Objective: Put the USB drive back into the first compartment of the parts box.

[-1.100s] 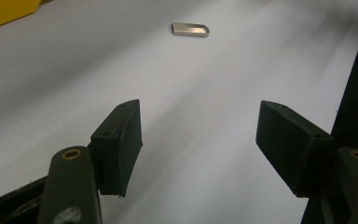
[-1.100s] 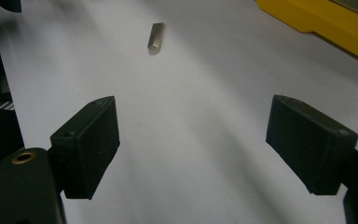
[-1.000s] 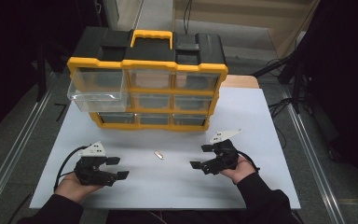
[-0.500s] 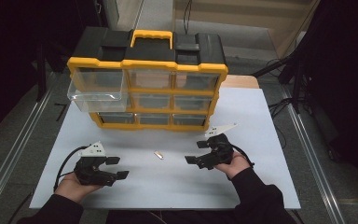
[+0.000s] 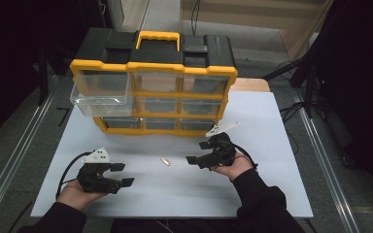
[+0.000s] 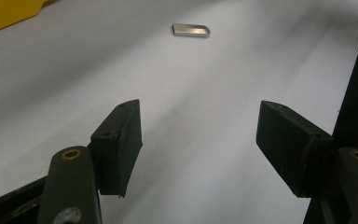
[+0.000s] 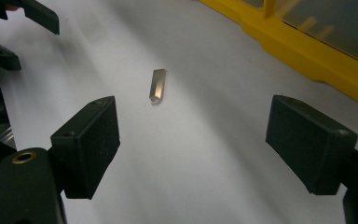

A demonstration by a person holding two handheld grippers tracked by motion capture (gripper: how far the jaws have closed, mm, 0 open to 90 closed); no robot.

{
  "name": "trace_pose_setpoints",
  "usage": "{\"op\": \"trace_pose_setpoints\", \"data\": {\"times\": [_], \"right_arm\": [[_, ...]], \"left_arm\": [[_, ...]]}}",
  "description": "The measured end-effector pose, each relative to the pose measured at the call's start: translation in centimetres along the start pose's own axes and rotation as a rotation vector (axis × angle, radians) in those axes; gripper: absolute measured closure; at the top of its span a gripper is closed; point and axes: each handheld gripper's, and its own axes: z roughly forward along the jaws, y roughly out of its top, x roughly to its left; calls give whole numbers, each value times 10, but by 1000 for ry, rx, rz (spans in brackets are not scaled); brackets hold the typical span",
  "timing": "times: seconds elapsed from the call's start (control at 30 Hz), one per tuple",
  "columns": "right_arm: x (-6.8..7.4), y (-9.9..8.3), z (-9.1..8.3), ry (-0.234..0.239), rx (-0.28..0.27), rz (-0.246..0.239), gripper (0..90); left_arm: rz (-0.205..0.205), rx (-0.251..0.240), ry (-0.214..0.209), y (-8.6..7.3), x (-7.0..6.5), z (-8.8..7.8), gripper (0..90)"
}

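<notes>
The small flat silver metal piece (image 5: 165, 161) lies untouched mid-surface, not yet picked up. The right gripper (image 5: 197, 152), jaws spread, sits near it. The left gripper (image 5: 122, 174), jaws also spread, rests by the near-left corner.

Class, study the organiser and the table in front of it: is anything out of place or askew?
Yes. The organiser's top-left drawer is pulled out and sticks forward, while the other drawers sit flush. A small metal piece lies loose on the white table, between the two open grippers, outside any drawer.
</notes>
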Motion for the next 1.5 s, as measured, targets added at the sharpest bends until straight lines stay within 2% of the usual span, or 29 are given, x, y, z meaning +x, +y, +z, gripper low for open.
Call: {"op": "trace_pose_setpoints", "data": {"times": [0.13, 0.37, 0.53, 0.8, 0.93, 1.27, 1.5], "right_arm": [[3, 5, 4, 15, -1, -8, 156], [6, 16, 14, 22, 4, 17, 157], [9, 22, 19, 24, 6, 11, 157], [14, 31, 31, 20, 20, 0, 157], [15, 35, 35, 19, 26, 1, 157], [20, 43, 44, 30, 25, 0, 157], [28, 49, 57, 30, 47, -16, 161]], "left_arm": [[1, 0, 0, 0, 0, 0, 322], [0, -3, 3, 0, 0, 0, 323], [0, -10, 2, 0, 0, -1, 320], [-3, -19, -2, 1, 1, -2, 278], [-22, -3, -6, 1, 2, -1, 206], [-21, -27, -2, 1, 3, -2, 205], [-19, -28, -1, 1, 3, -3, 205]]}}
